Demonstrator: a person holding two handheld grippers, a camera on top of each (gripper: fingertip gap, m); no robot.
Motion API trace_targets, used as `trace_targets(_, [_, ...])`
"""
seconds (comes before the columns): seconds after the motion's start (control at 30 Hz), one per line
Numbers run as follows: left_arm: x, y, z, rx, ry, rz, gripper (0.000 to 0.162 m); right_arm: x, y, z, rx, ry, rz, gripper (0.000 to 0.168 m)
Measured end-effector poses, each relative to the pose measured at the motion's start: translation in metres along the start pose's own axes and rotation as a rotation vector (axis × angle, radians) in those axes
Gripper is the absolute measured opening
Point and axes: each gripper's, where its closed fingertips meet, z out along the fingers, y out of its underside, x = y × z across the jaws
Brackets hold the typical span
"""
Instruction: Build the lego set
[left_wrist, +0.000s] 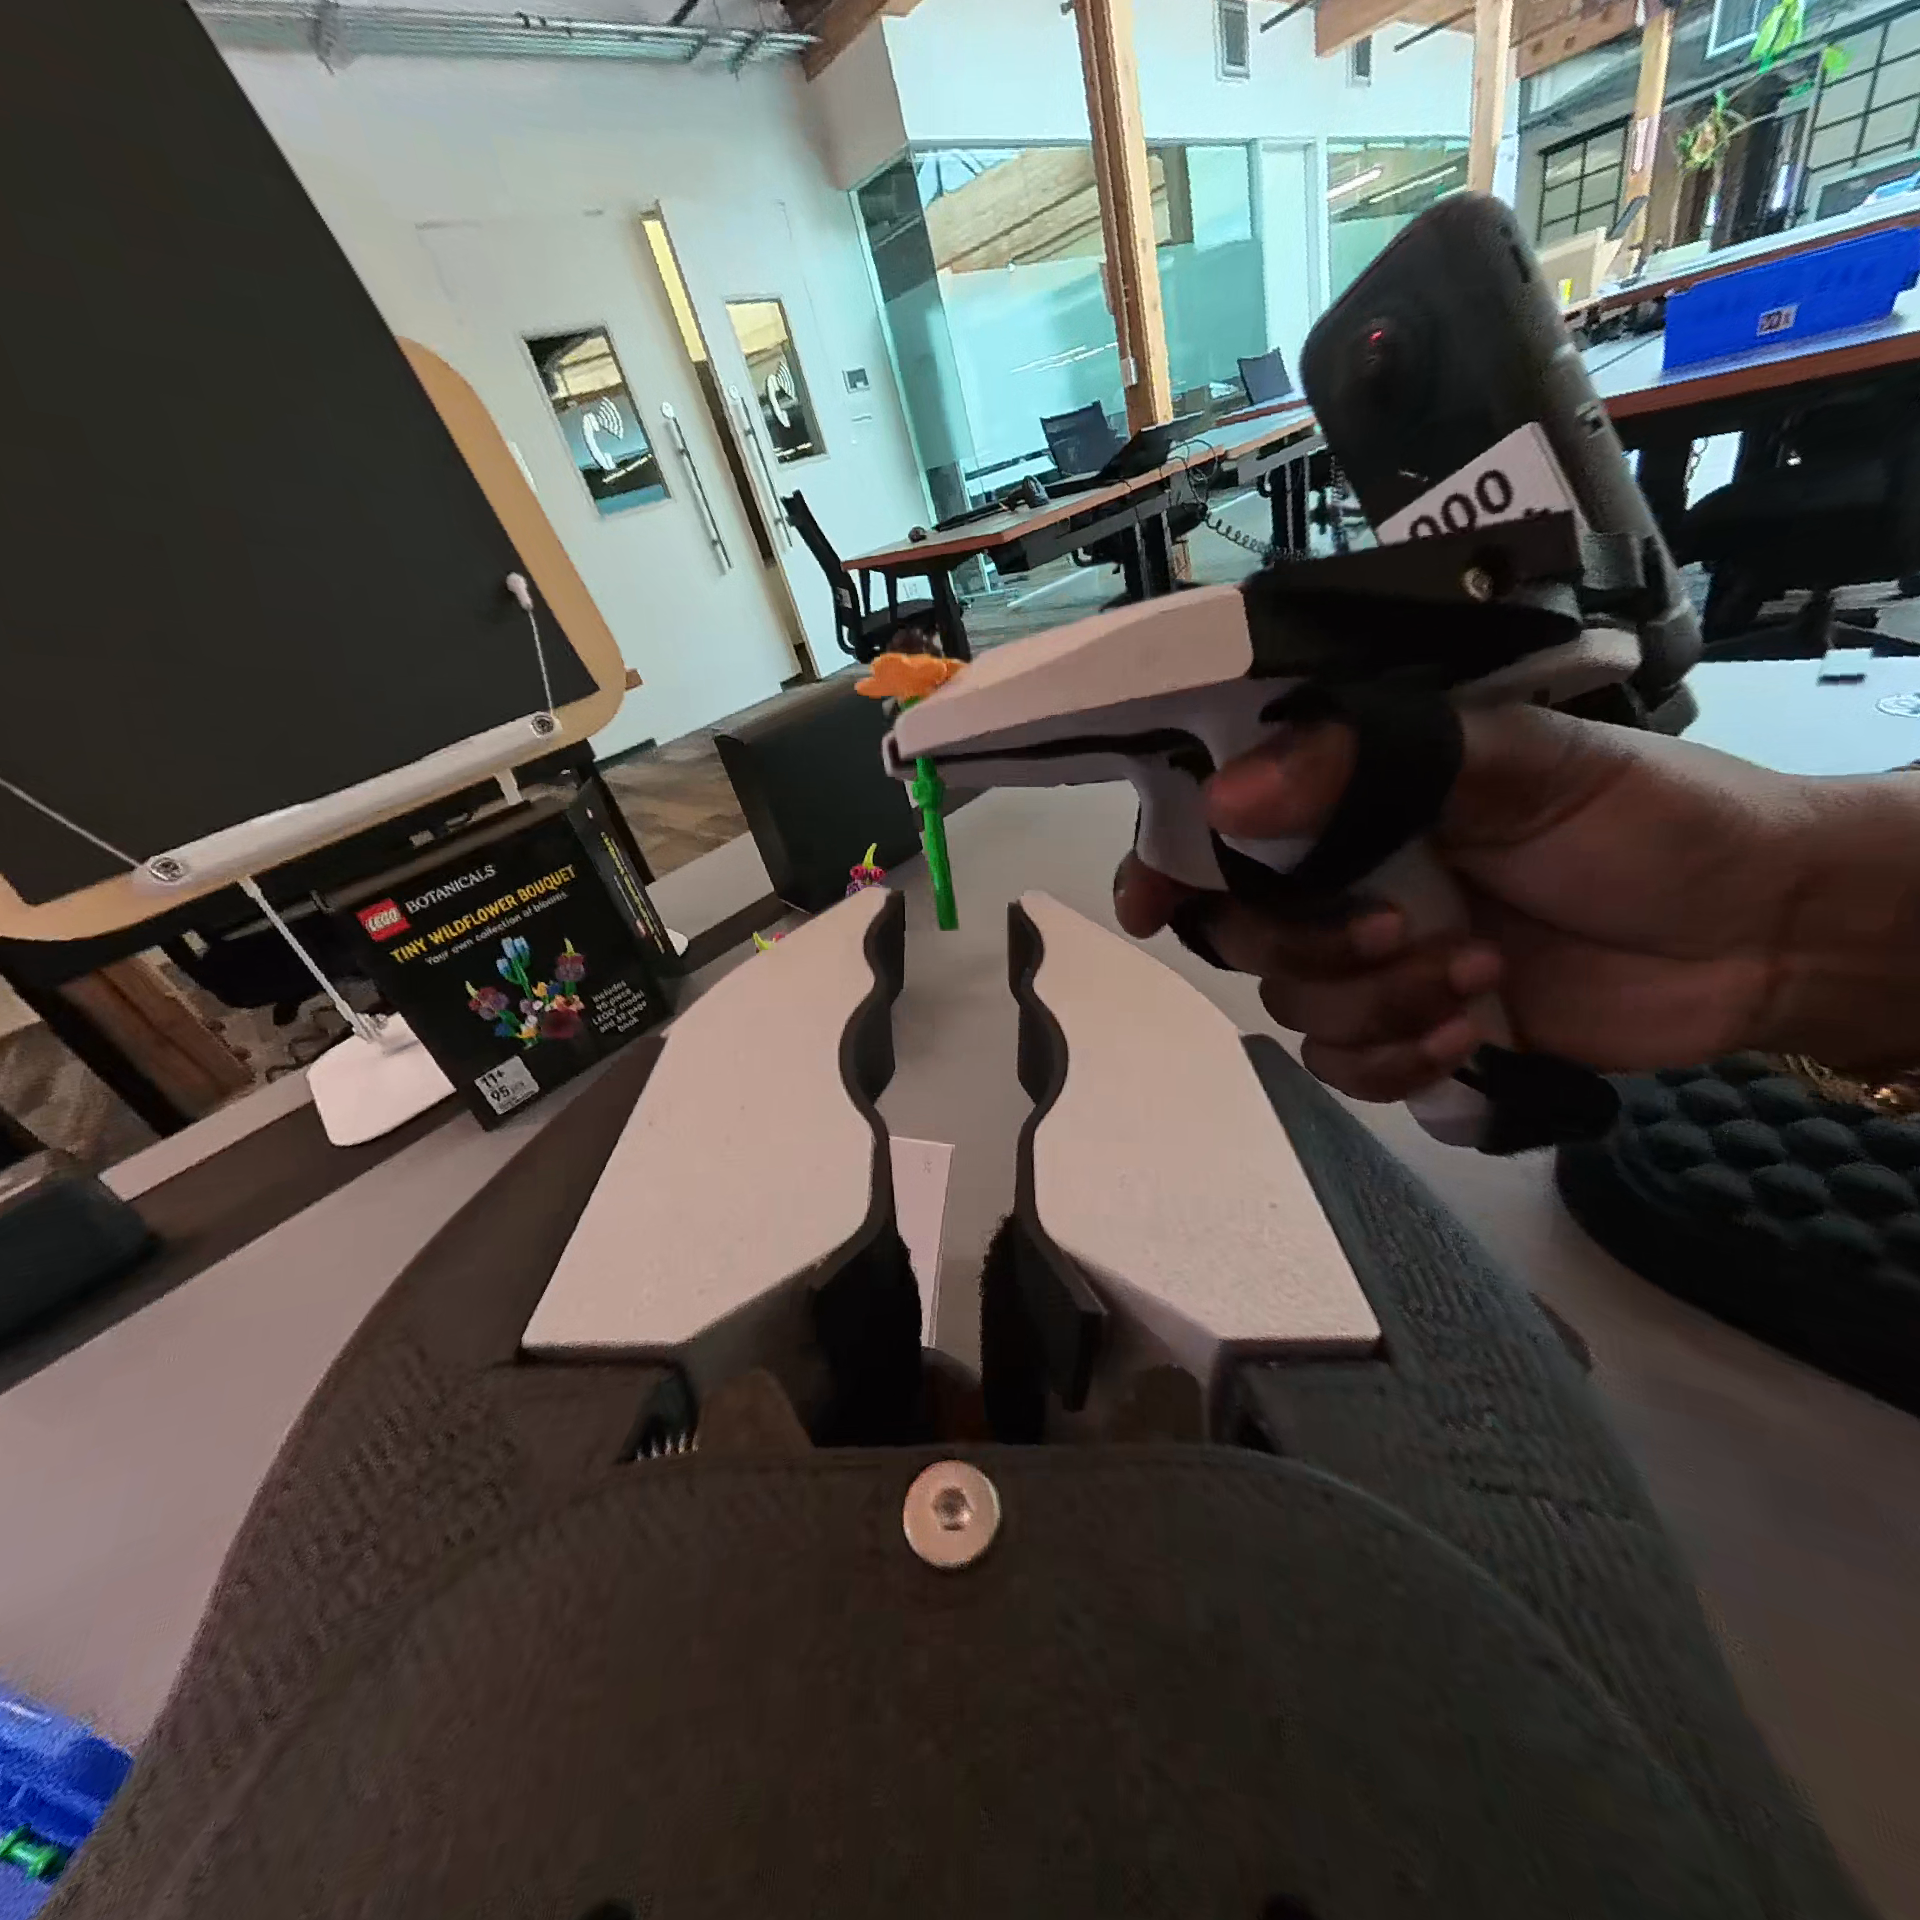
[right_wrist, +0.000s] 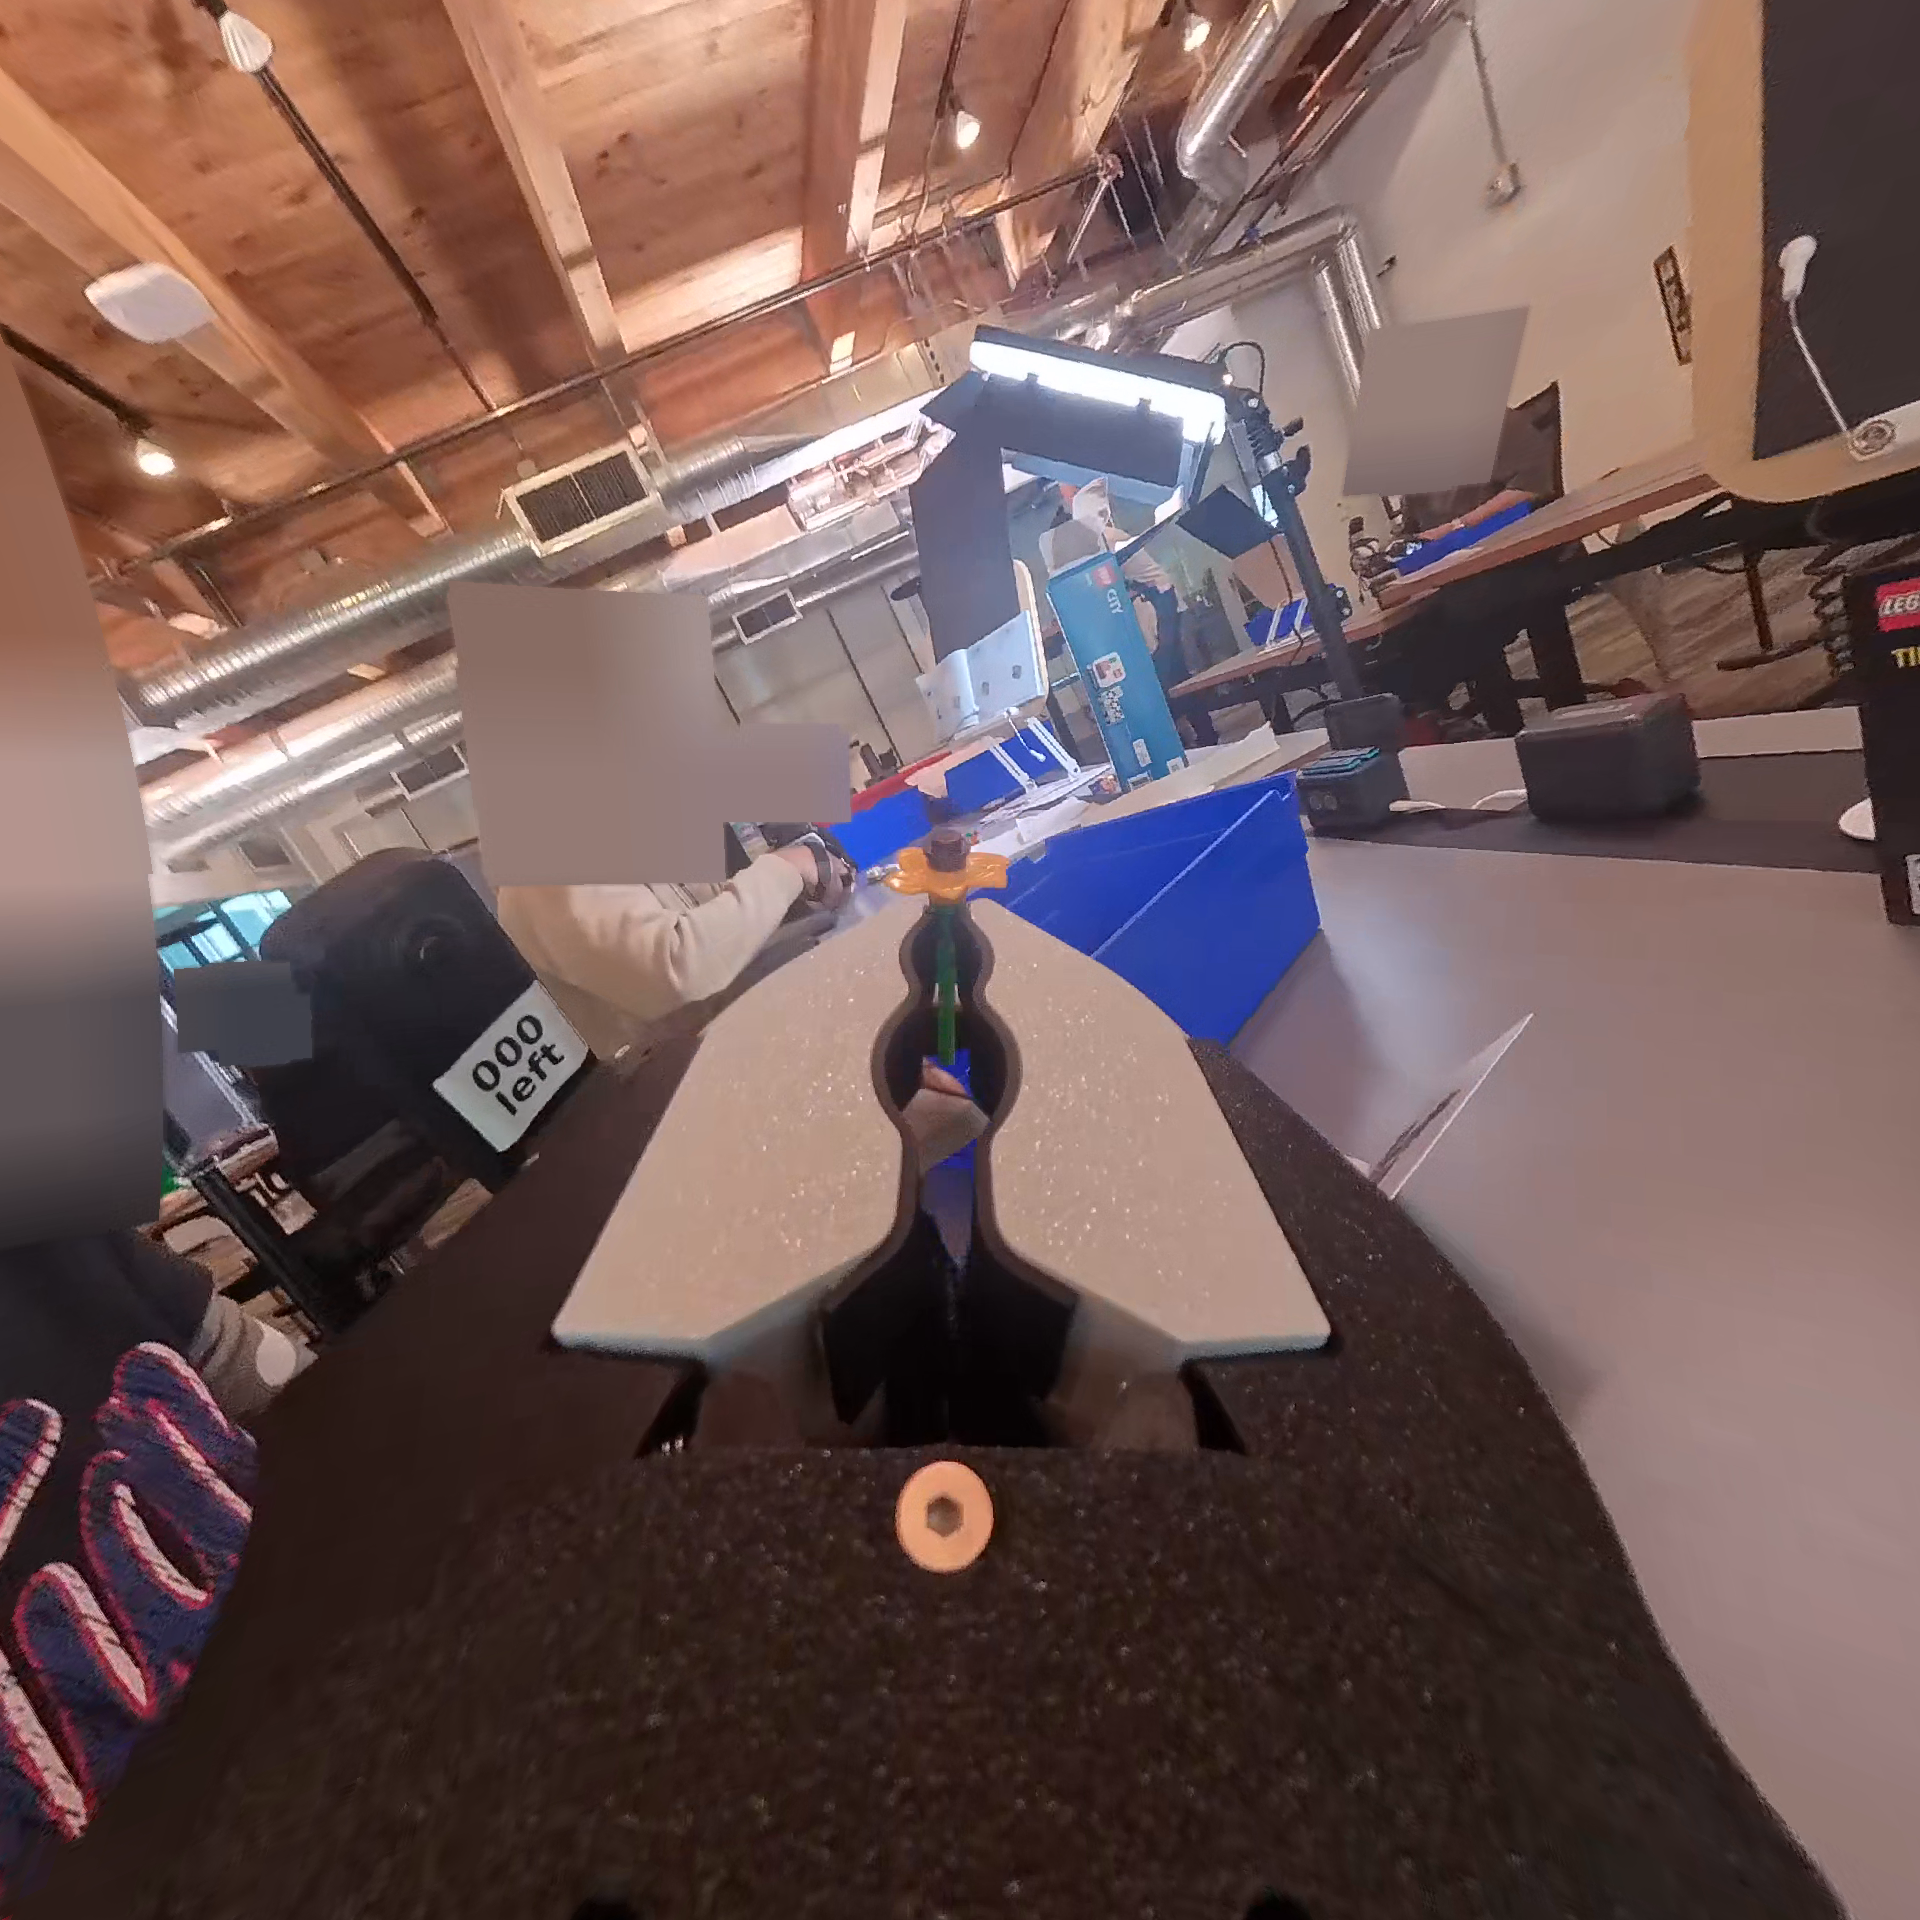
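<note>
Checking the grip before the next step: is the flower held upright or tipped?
Roughly upright: the flower sits above its stem, pinched in the right gripper.

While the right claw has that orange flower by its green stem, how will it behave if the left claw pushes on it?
The flower is probably light. Its stem looks thin and stiff, so it may pivot in the right claw rather than bend. The top-heavy head could pop off. The left claw is open just below.

Left of the black lego box a white stand blocks the tabletop; nearer the box's right, bare tabletop lies open.
</note>
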Motion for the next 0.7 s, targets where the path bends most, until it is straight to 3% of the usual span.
trace_targets(0.07, [0.002,-0.002,0.001,0.009,-0.002,0.006,0.017,-0.004,0.002,-0.002,-0.009,-0.005,-0.013,0.003])
trace_targets(0.13, [0.003,-0.006,-0.001,0.038,0.000,0.013,0.004,-0.007,0.004,-0.003,-0.022,-0.009,-0.024,0.003])
trace_targets(0.27, [0.005,-0.004,-0.005,0.053,0.047,-0.017,0.003,-0.011,0.011,-0.006,-0.109,-0.014,-0.106,0.004])
trace_targets(0.43, [0.008,-0.004,-0.018,0.106,0.128,-0.033,0.003,-0.023,0.015,-0.017,-0.437,-0.122,-0.271,0.040])
trace_targets(0.6, [0.027,-0.004,-0.029,0.133,0.306,-0.066,0.003,-0.036,-0.002,-0.025,-0.714,-0.268,-0.596,0.039])
trace_targets(0.7, [0.032,-0.005,-0.032,0.139,0.350,-0.094,0.003,-0.044,0.000,-0.023,-0.877,-0.335,-0.562,0.035])
